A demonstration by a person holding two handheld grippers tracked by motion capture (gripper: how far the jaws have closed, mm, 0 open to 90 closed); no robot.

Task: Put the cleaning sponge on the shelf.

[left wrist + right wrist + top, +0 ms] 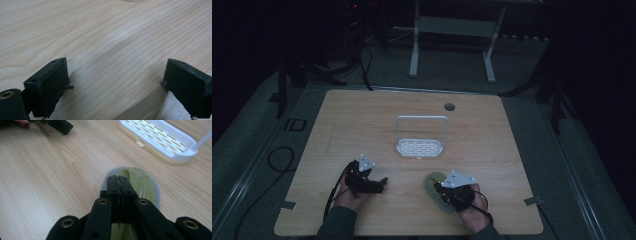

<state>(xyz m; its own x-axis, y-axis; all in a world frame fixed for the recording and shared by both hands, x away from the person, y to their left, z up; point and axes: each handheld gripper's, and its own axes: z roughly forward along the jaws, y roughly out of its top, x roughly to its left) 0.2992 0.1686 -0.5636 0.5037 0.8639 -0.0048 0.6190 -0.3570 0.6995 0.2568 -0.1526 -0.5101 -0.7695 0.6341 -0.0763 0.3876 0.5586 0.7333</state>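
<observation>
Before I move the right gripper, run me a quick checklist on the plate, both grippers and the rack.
1. Right gripper jaws closed together: ok.
2. Pale green plate actually pinched between them: cannot tell, the rim is hidden under the jaws.
3. Left gripper open, nothing between its jaws: ok.
4. Left gripper apart from the plate: ok.
5. White rack upright, with nothing in it: ok.
6. Table between plate and rack bare: ok.

High view looks down on the dim table (362,115); gripper views skim its wood closely, perhaps overlapping.
</observation>
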